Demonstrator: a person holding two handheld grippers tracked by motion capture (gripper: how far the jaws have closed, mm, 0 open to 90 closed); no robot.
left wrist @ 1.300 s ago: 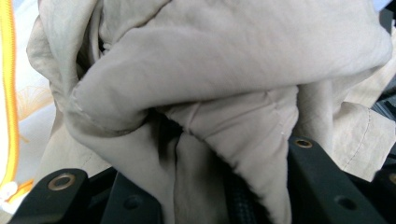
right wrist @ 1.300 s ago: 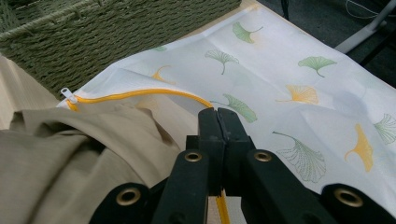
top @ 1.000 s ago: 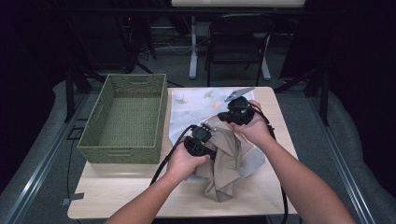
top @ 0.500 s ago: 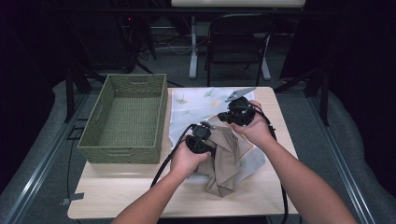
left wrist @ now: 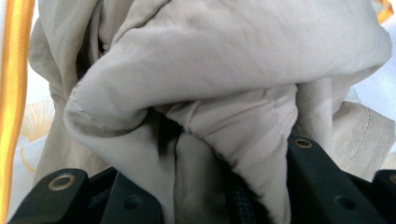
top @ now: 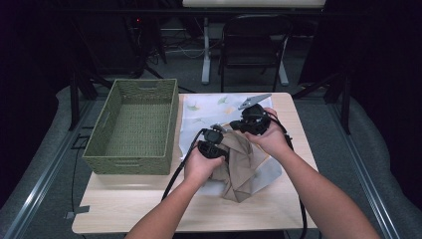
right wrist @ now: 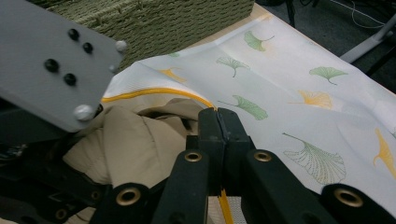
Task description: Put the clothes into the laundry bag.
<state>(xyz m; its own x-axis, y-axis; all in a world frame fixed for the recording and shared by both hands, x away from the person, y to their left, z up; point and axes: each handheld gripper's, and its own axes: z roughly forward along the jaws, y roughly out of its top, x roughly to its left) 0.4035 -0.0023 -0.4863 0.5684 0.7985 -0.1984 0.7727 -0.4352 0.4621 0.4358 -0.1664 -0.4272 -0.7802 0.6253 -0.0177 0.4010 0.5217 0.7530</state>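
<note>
Table (top: 149, 209): a light wooden top seen from above, a person's two forearms reaching in from the near edge, dark floor and a chair (top: 254, 45) beyond the far edge.
Basket (top: 133, 127): green woven, rectangular, open at the top, standing on the table's left half; its wall also appears at the top of the right gripper view (right wrist: 154, 21).
Cloth (top: 209, 107): white, printed with green and yellow ginkgo leaves and edged with a yellow band, spread flat on the table just right of the basket; in the right gripper view (right wrist: 299, 88) it runs up to the basket's wall.
Garment (top: 241, 164): beige, bunched and creased, held up between the two hands over the near part of the cloth, its lower end hanging down to the table; in the left gripper view (left wrist: 201, 74) its folds and a stitched seam press close against the camera.
Left gripper (top: 213, 144): in the left hand, at the garment's left side; in its own view (left wrist: 205, 186) the black jaws stand apart with a thick fold of the garment packed between them, pinching it.
Right gripper (top: 251, 122): in the right hand, at the garment's top, grey plate on top; in its own view (right wrist: 218, 128) the jaws are pressed together on the cloth's yellow-banded edge, the garment bunched just to their left.
</note>
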